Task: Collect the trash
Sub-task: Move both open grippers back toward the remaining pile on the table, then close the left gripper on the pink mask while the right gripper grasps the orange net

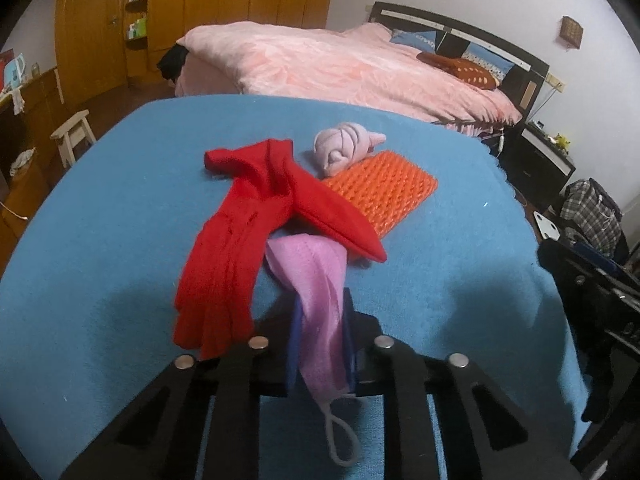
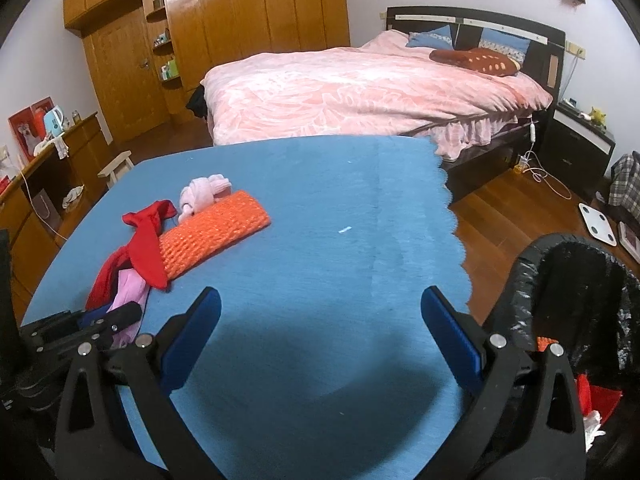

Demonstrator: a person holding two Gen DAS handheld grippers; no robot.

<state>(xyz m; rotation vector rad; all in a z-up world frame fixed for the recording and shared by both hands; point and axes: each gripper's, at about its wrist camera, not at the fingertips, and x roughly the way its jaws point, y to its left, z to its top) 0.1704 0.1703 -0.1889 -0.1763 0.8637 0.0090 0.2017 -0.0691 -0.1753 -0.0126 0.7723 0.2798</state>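
On the blue-covered table (image 1: 100, 220) lie a red cloth (image 1: 248, 220), an orange knitted piece (image 1: 384, 192) and a rolled pale pink sock (image 1: 344, 146). My left gripper (image 1: 320, 320) is shut on a pink face mask (image 1: 316, 280) whose ear loop hangs below. In the right wrist view the same pile sits at the left: red cloth (image 2: 144, 240), orange piece (image 2: 216, 228), pink sock (image 2: 204, 194), mask (image 2: 130, 292). My right gripper (image 2: 320, 304) is open and empty over bare blue cloth, beside a black trash bag (image 2: 576, 280) holding red and orange scraps.
A bed with a pink duvet (image 2: 360, 92) stands behind the table. Wooden wardrobes (image 2: 240, 20) line the far wall. A white stool (image 1: 74, 136) is at the left, a bathroom scale (image 2: 598, 224) on the wooden floor at the right.
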